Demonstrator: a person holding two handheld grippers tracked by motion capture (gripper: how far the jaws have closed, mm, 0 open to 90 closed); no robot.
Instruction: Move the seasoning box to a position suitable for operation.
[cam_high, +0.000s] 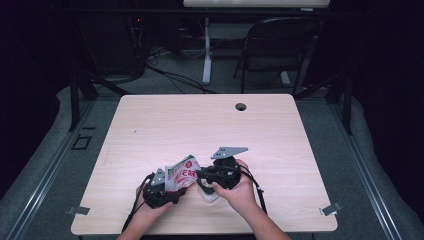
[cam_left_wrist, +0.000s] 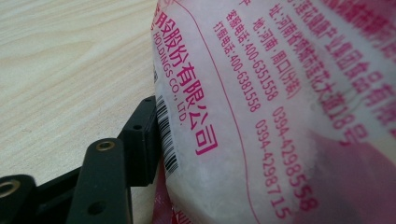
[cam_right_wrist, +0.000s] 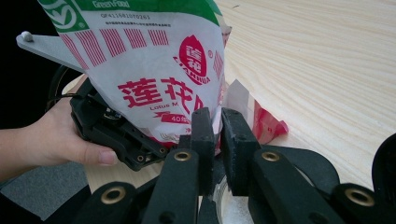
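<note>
Between the two black jaws of the right gripper (cam_right_wrist: 215, 140), pinched tight: a thin edge of the white bag (cam_right_wrist: 154, 70) with red and green print. Just beyond those jaws, seen from the right gripper view, the bag standing up tall, with a red flower mark and big red letters on its front. Behind the bag and to its left, the left gripper (cam_right_wrist: 116, 130), held by the person's left hand (cam_right_wrist: 56, 140), with its grey plate poking out past the bag's side. Right beside one jaw of the left gripper (cam_left_wrist: 135, 144), in its own view, the back of the same bag (cam_left_wrist: 280, 112), full of pink writing and a barcode, touching that jaw; other jaw hidden behind the bag, so cannot tell if clamped or loose. From above, both grippers close together near the front edge of the table (cam_high: 200, 125), bag (cam_high: 181, 174) held up between them, left gripper (cam_high: 165, 192) under its left part, right gripper (cam_high: 207, 175) at its right edge, right hand (cam_high: 240, 192) wrapped around it. Farther off past the table, a dark folding chair (cam_high: 280, 45) on grey floor.
</note>
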